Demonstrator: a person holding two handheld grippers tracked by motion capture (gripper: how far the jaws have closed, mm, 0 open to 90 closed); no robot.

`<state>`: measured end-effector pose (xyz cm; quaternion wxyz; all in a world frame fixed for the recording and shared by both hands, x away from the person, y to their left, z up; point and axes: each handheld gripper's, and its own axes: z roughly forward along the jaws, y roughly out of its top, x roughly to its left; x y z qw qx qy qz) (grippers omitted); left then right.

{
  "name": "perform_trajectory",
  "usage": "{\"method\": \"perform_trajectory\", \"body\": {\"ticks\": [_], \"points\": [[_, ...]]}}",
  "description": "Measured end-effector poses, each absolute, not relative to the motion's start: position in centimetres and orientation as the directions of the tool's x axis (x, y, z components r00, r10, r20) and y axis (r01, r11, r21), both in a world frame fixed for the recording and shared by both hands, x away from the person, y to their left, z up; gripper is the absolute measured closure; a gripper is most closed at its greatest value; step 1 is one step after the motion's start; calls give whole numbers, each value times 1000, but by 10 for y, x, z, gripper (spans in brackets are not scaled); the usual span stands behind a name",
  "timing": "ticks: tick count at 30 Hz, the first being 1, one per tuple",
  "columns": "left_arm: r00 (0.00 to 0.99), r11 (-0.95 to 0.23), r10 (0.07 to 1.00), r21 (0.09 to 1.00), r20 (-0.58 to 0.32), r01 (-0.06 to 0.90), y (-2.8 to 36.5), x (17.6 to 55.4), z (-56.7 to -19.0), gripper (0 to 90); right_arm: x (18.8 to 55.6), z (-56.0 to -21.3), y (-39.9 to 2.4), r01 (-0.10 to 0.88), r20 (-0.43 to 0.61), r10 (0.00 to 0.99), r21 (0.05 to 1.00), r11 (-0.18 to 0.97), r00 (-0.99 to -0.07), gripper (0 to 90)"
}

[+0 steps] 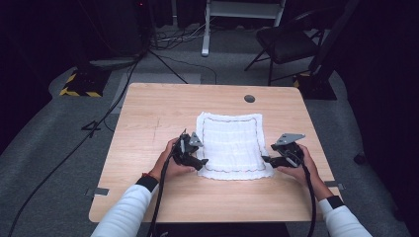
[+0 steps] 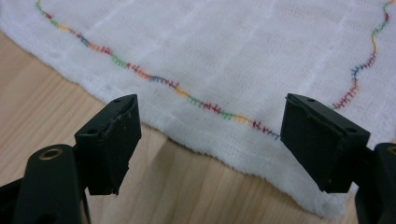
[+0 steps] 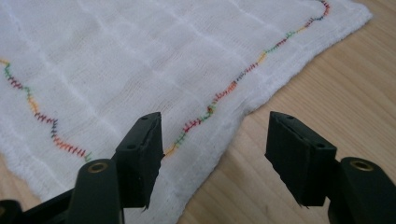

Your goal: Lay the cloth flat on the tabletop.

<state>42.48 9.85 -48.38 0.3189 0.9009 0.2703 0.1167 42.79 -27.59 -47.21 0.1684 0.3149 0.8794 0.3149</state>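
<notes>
Cloth (image 2: 243, 51): far part cut off by both gripper views' top edges;
Forearms: white sleeves (image 1: 123, 210) cut off at bottom edge;
Tabletop (image 1: 163, 106) near edge: middle lost in dark.

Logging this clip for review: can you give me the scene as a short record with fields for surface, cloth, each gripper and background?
surface: light wooden table with a round grommet near its far edge
cloth: white cloth with multicoloured wavy stitching along its border, lying flat
left gripper: open, at the cloth's near left corner, jaws astride the edge
right gripper: open, at the cloth's near right corner
background: black folding chair, cables on a grey floor
</notes>
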Motion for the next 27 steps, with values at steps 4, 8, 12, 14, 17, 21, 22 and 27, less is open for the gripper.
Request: {"method": "perform_trajectory", "body": {"ticks": [4, 8, 12, 14, 17, 21, 22, 27], "points": [[828, -669, 558, 619, 52, 412, 102, 417, -489, 196, 418, -479, -278, 456, -109, 653, 630, 629, -750, 365], [825, -665, 562, 625, 56, 410, 106, 410, -490, 202, 411, -483, -283, 463, -107, 655, 622, 631, -748, 364], [822, -653, 569, 623, 28, 431, 111, 407, -491, 201, 403, -484, -285, 464, -117, 661, 622, 630, -741, 364], [819, -651, 573, 627, 36, 428, 113, 403, -492, 201, 398, -484, -286, 468, -115, 666, 623, 626, -737, 365], [823, -654, 567, 630, 43, 418, 115, 397, -492, 206, 389, -485, -287, 465, -122, 672, 632, 620, -730, 378], [826, -652, 562, 632, 33, 419, 119, 387, -493, 205, 379, -485, -290, 471, -114, 677, 635, 613, -727, 378], [825, -649, 564, 632, 26, 424, 119, 385, -493, 205, 377, -486, -291, 472, -111, 677, 636, 610, -727, 376], [835, -649, 550, 633, 6, 423, 121, 373, -493, 200, 370, -485, -294, 481, -99, 676, 629, 611, -730, 367]]}}
